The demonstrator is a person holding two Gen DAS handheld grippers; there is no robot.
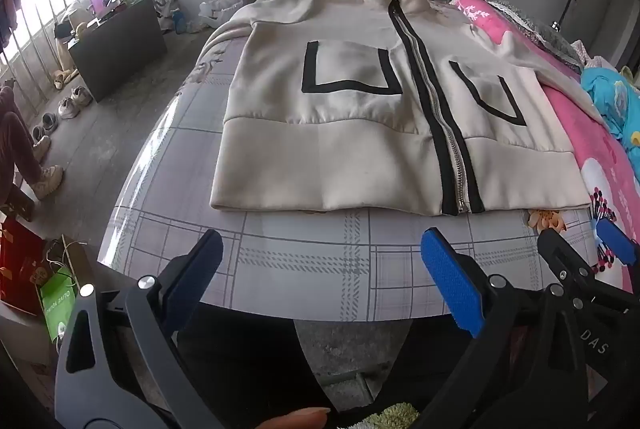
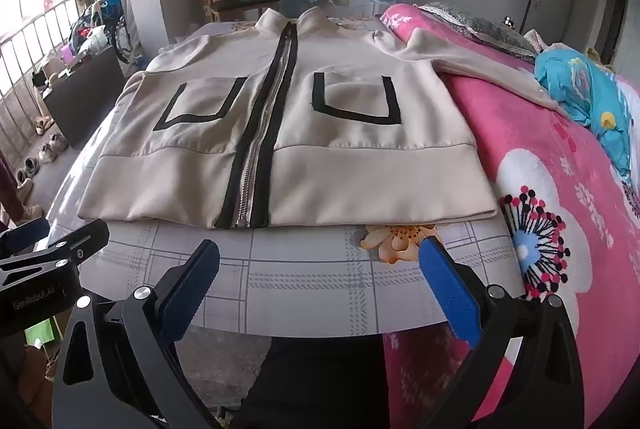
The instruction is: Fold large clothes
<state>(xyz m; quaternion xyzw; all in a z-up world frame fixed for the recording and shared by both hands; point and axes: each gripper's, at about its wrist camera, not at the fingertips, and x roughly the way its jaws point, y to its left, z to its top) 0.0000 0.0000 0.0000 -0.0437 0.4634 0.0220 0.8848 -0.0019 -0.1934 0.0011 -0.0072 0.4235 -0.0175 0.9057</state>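
A cream zip-front jacket (image 1: 360,117) with black U-shaped pocket trim and a black-edged metal zipper (image 2: 260,145) lies flat, front up, collar far, on the grey checked bed sheet (image 1: 304,265). Its right sleeve drapes over a pink floral blanket (image 2: 552,181). Left claw (image 1: 320,269) and right claw (image 2: 320,269) hover near the hem, tilted down, spread wide, gripping nothing.

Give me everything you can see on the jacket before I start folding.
The jacket is cream, smooth-looking fabric, front up, zipped shut along a black-edged metal zipper. Stand collar far end, wide hem band nearest the claws. Two black U-shaped pocket outlines. It lies flat on the checked bed sheet; one sleeve drapes onto the pink blanket. Neither claw touches it.
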